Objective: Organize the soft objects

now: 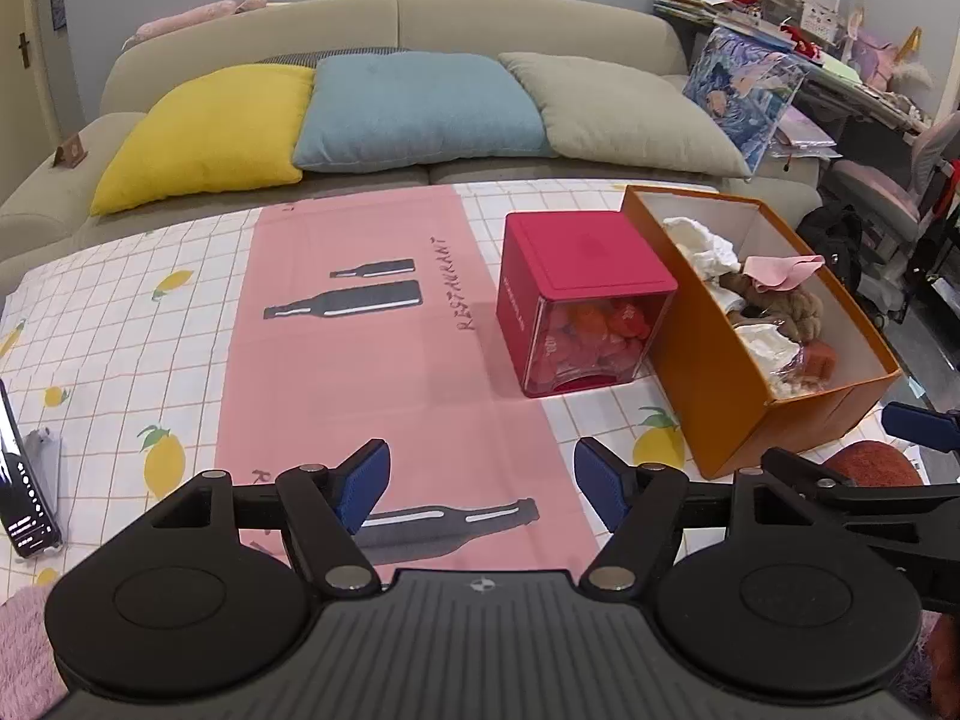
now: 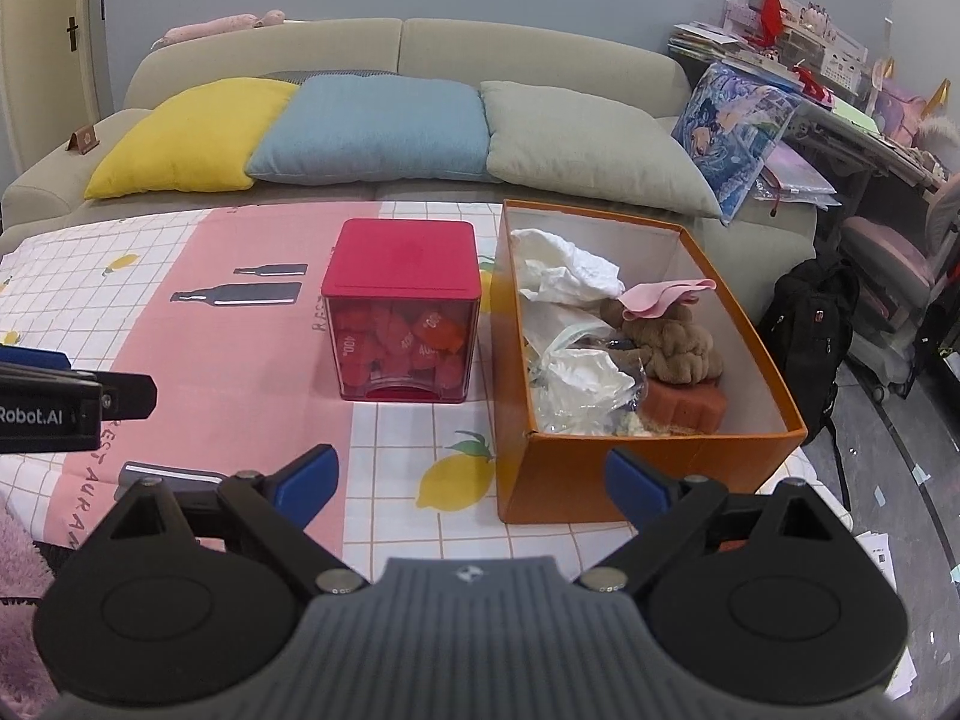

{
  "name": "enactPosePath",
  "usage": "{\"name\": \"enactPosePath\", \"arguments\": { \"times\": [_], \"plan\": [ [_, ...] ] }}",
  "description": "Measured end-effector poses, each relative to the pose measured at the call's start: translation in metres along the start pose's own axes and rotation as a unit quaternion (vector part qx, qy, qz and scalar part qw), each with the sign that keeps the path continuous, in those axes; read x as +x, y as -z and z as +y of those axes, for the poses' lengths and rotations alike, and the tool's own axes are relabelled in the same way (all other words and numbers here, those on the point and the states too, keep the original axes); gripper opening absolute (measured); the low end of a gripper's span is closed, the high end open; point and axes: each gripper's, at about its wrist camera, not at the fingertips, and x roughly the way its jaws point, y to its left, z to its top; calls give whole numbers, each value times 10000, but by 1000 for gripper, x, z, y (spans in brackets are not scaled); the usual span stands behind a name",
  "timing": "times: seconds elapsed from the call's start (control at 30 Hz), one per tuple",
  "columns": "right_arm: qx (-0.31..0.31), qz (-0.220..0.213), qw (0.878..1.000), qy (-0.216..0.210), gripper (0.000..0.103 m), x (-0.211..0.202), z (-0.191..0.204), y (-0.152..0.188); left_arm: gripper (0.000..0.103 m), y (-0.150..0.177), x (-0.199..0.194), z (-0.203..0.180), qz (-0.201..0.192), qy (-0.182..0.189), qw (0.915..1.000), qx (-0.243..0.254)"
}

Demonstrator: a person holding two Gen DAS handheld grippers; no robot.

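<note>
An orange cardboard box [image 1: 690, 360] [image 2: 564, 480] stands open on the right of the table. It holds a white cloth [image 2: 564, 264], a brown plush [image 2: 678, 342], a pink cloth [image 2: 660, 294], an orange sponge [image 2: 684, 402] and crumpled plastic. Left of it is a red box [image 1: 576, 258] [image 2: 402, 264] with a clear front showing red and orange soft pieces. My left gripper [image 1: 480, 486] is open over the pink tablecloth, nothing between its fingers. My right gripper [image 2: 474, 480] is open just short of the orange box's near end, also with nothing in it.
A phone [image 1: 24, 480] leans at the table's left edge. Pink fluffy fabric [image 1: 24, 630] lies at the near left. A rust-red fuzzy thing [image 1: 870, 462] sits by the box's near corner. Behind the table is a sofa with yellow [image 1: 204, 132], blue and grey pillows.
</note>
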Motion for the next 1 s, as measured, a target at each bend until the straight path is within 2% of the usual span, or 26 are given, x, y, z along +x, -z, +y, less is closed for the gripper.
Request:
{"name": "enactPosePath", "arguments": {
  "times": [0.43, 1.0],
  "plan": [
    [-74, -84, 9999, 11, 94, -2, 2, 0, 87, -4, -5, -1, -120, -164, 9998, 50],
    [-90, -108, 9999, 12, 94, -2, 2, -1, 87, -4, -6, -2, -97, -166, 9998, 61]
  ]
}}
